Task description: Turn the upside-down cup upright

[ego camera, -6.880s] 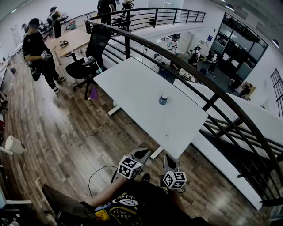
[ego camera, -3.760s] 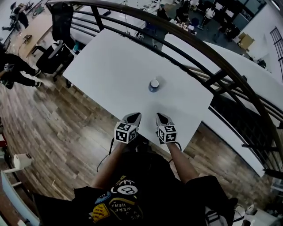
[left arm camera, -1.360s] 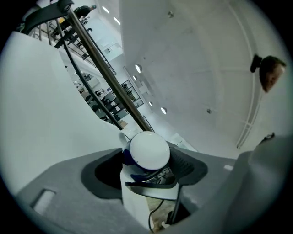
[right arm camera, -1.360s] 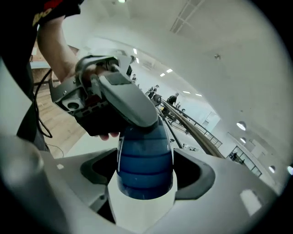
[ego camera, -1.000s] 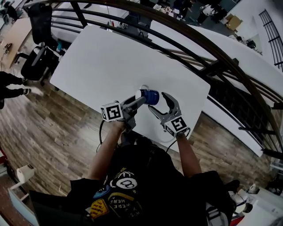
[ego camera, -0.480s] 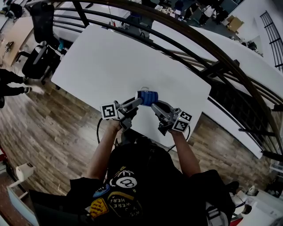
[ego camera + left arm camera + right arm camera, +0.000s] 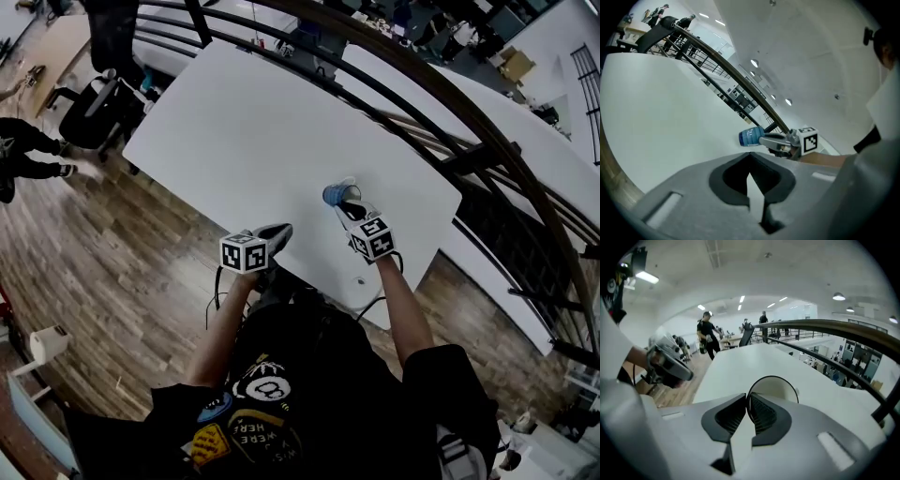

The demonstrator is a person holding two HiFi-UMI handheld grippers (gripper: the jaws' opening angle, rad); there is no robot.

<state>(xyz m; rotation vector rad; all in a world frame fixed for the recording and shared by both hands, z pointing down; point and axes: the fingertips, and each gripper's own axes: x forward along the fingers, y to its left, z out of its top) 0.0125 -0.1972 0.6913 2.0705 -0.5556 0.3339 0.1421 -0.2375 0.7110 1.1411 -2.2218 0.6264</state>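
Head view: the cup [image 7: 339,194] has changed hands. Half a second ago the left tongs [image 7: 279,230] held it on its side above the counter [image 7: 244,122] while the right tongs [image 7: 348,207] reached in. Now the right tongs alone carry it, over the near right part of the counter. Its pale mouth is turned upward and leans a little to the far left. The left tongs have drawn back to the counter's near edge, left of the cup and clear of it.

Left gripper view: the two pads meet with nothing between them, so these tongs have let go and closed up empty. Beyond them the cup [image 7: 751,137] shows side-on in the other tongs. From here I cannot tell whether its base touches the counter.

Right gripper view: the camera looks straight into the cup's open, cream-coloured inside [image 7: 776,387]. The jaws have just been closing and now stand narrow. They pinch the cup's wall at the near rim, one pad inside and one outside. The left tongs sit off to the left, over the floor side.

For the task, the handover looks complete and the turn mostly made, since the mouth no longer faces down. By my reading, what remains is to settle the base flat on the counter and release. A pinch on a thin rim could let the cup swing as it comes down.
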